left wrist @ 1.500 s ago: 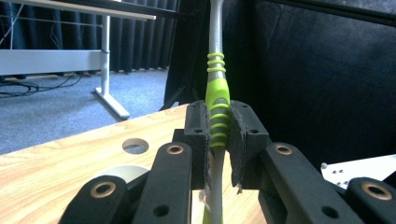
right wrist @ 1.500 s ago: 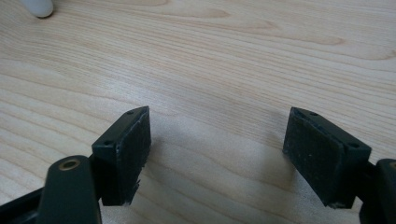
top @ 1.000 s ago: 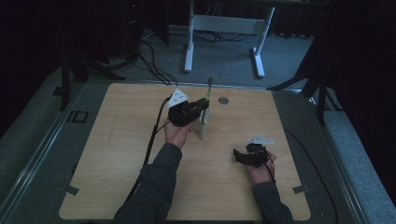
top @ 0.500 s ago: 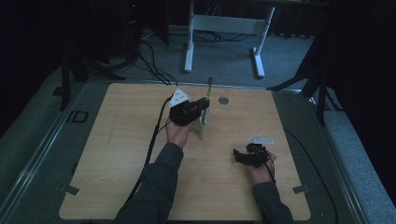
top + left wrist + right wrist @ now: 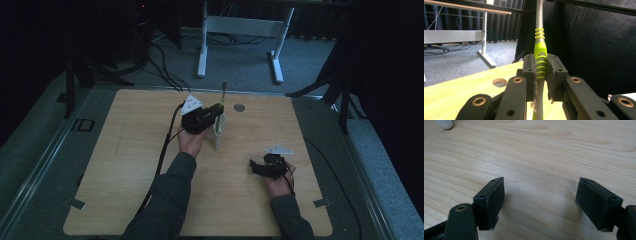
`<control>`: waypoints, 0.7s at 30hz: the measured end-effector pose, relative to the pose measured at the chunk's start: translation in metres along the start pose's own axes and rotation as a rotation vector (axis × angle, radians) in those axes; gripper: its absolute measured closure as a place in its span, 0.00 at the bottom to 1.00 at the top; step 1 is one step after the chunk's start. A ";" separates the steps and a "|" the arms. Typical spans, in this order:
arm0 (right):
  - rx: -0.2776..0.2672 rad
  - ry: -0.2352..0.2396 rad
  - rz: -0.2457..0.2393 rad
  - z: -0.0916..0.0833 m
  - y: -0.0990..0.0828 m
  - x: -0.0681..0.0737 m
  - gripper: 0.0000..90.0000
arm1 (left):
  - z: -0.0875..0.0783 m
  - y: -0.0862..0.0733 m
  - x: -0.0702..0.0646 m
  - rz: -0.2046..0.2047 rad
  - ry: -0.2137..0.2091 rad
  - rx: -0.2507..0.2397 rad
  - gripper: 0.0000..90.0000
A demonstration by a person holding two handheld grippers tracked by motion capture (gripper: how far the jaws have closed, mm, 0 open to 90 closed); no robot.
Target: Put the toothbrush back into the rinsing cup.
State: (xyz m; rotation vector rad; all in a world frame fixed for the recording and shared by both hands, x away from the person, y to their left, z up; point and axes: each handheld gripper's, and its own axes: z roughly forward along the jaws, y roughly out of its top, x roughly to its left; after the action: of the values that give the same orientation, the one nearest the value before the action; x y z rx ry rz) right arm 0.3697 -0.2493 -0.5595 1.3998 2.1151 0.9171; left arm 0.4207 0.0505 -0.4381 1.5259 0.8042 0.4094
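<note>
Wooden table (image 5: 125, 165), left claw (image 5: 541, 75) pinching upright toothbrush (image 5: 540, 53) (long axis vertical), right claw (image 5: 540, 202) spread.

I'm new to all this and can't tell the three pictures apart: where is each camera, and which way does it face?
High view: above the table, facing forward and down; both forearms show.
Left gripper view: on the left tongs, facing along the pads that clamp an upright toothbrush.
Right gripper view: on the right tongs, facing down at bare wood, pads apart.
Shared: the high view also shows the toothbrush.
</note>
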 end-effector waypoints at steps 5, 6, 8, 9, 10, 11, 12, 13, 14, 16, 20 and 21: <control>0.000 0.000 0.000 0.000 0.000 0.000 0.25 | 0.000 0.000 0.001 0.010 0.004 -0.006 0.88; 0.000 0.000 0.000 0.000 0.000 0.000 0.25 | 0.000 0.000 0.002 0.010 0.004 -0.007 0.87; 0.000 0.000 0.000 0.000 0.000 0.000 0.25 | 0.001 -0.001 0.002 0.007 0.005 -0.009 0.87; 0.000 0.000 0.000 0.000 0.000 0.000 0.25 | 0.001 -0.001 0.002 0.007 0.006 -0.010 0.87; 0.000 0.000 0.000 0.000 0.000 0.000 0.25 | 0.001 -0.001 0.003 0.009 0.006 -0.009 0.87; 0.000 0.000 0.000 0.000 0.000 0.000 0.25 | 0.002 -0.001 0.003 0.010 0.007 -0.009 0.87; 0.000 0.000 0.000 0.000 0.000 0.000 0.25 | 0.002 -0.002 0.003 0.010 0.006 -0.007 0.87; 0.000 0.000 0.000 0.000 0.000 0.000 0.25 | 0.002 -0.002 0.004 0.009 0.006 -0.008 0.87; 0.000 -0.001 0.000 0.000 0.000 0.000 0.25 | 0.002 -0.002 0.004 0.009 0.005 -0.009 0.87; 0.000 -0.001 0.000 0.000 0.000 0.000 0.25 | 0.003 -0.003 0.004 0.006 0.003 -0.008 0.87; 0.000 -0.001 0.000 0.000 0.000 0.000 0.25 | 0.005 -0.004 0.003 0.012 -0.001 -0.003 0.87; 0.000 0.000 0.000 0.000 0.000 0.000 0.25 | 0.006 -0.005 0.003 0.015 -0.001 -0.002 0.87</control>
State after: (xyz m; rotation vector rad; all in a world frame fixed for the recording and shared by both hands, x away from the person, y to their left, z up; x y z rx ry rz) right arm 0.3697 -0.2493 -0.5595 1.3997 2.1148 0.9166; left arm 0.4254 0.0481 -0.4441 1.5315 0.7921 0.4207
